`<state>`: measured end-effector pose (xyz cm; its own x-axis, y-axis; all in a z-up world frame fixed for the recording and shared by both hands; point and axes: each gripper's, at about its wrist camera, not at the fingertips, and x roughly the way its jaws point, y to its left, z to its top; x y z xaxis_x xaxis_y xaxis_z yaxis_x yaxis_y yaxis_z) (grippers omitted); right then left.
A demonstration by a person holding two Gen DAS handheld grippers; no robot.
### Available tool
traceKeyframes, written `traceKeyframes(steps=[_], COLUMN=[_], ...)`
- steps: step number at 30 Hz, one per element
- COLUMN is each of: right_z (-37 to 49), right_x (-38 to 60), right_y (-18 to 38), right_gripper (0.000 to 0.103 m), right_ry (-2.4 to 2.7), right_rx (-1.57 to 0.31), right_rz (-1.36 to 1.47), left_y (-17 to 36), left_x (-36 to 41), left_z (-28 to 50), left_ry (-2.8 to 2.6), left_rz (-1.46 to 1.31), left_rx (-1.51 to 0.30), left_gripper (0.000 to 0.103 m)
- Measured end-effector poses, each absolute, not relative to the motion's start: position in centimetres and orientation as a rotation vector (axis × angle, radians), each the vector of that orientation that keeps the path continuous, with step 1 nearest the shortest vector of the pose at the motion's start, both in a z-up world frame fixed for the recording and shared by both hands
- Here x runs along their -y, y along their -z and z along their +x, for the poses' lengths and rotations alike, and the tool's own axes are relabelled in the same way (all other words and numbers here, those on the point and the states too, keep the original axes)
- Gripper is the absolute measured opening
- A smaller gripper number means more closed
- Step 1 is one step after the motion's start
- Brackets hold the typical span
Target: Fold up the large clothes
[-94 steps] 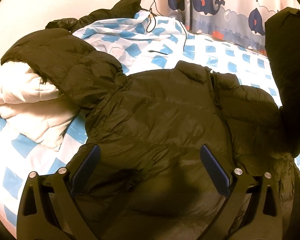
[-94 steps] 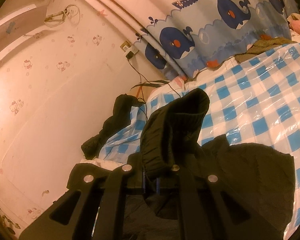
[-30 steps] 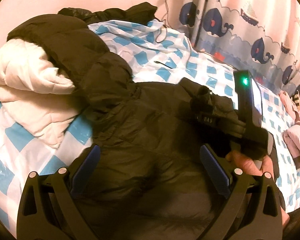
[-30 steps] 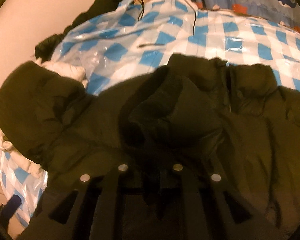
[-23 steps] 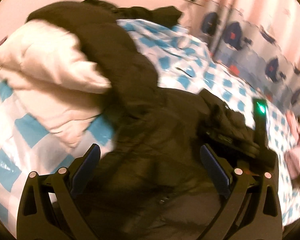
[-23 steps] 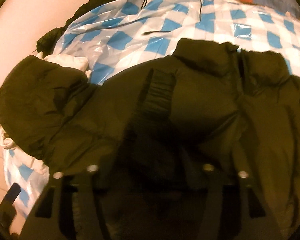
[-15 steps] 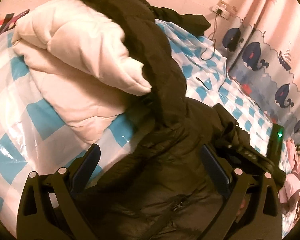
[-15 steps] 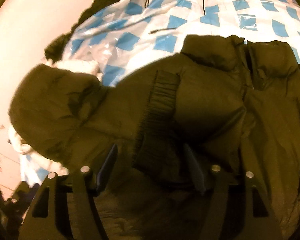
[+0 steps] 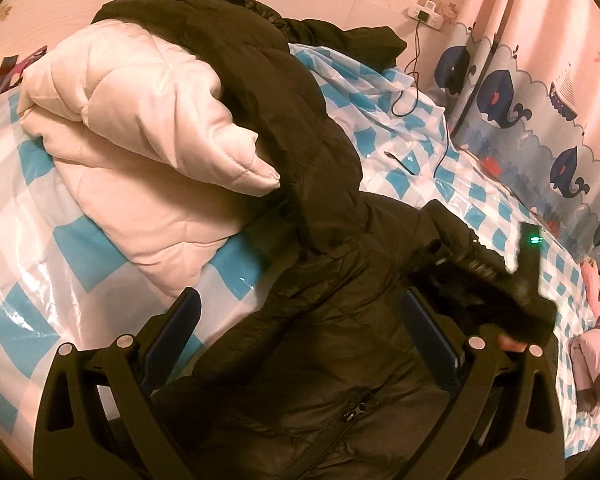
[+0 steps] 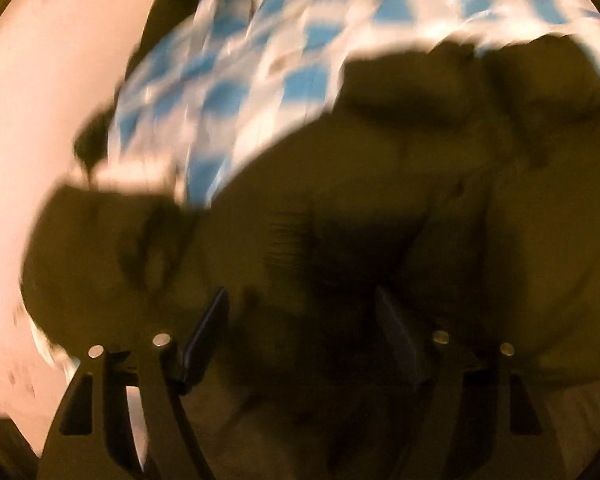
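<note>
A black puffer jacket [image 9: 340, 320] lies front up on the bed, its zip [image 9: 352, 412] near the bottom of the left wrist view. One sleeve [image 9: 280, 92] runs up and over a white padded jacket. My left gripper [image 9: 300, 332] hovers open over the jacket's side, nothing between its blue pads. To the right is the right gripper's black body [image 9: 484, 268], with a green light, over the chest. The right wrist view is blurred: my right gripper [image 10: 302, 332] is opening above the folded-in sleeve, and its ribbed cuff [image 10: 284, 240] lies free ahead of the pads.
The white padded jacket [image 9: 140, 120] is bunched at the left on the blue-and-white checked plastic bed cover [image 9: 40, 260]. Another dark garment [image 9: 360, 40] lies by the wall. A charger cable [image 9: 440, 152] trails from the socket [image 9: 428, 12]. A whale curtain [image 9: 540, 100] and pink clothes [image 9: 596, 352] bound the right.
My right gripper has opened and let go of the sleeve cuff, which now rests across the jacket's chest. The left gripper has swung left toward the draped sleeve and white jacket.
</note>
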<state>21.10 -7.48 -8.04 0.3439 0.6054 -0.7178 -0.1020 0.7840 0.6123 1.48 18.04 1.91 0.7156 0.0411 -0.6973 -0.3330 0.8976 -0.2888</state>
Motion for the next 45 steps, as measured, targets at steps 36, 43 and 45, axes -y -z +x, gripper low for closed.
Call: traceKeyframes(steps=[36,43,45], right_z=[-12.3,-12.6,-12.8], right_x=[30.2,28.8,28.9], right_y=[7.6,7.9,8.0], right_gripper=[0.096,0.096,0.097], right_ry=[0.061,0.083,0.084], right_rx=[-0.983,-1.017,-1.018], right_rz=[0.568,0.451,0.444], left_y=[-17.1,-13.7,-12.2], left_x=[-41.3,-51.5,-53.1], left_z=[0.4,5.8,7.1], left_ry=[-0.322,-0.334,-0.323], left_rz=[-0.479,-0.770,-0.838], left_rx=[-0.491,-0.621,-0.642], left_gripper=[0.096,0.096,0.096])
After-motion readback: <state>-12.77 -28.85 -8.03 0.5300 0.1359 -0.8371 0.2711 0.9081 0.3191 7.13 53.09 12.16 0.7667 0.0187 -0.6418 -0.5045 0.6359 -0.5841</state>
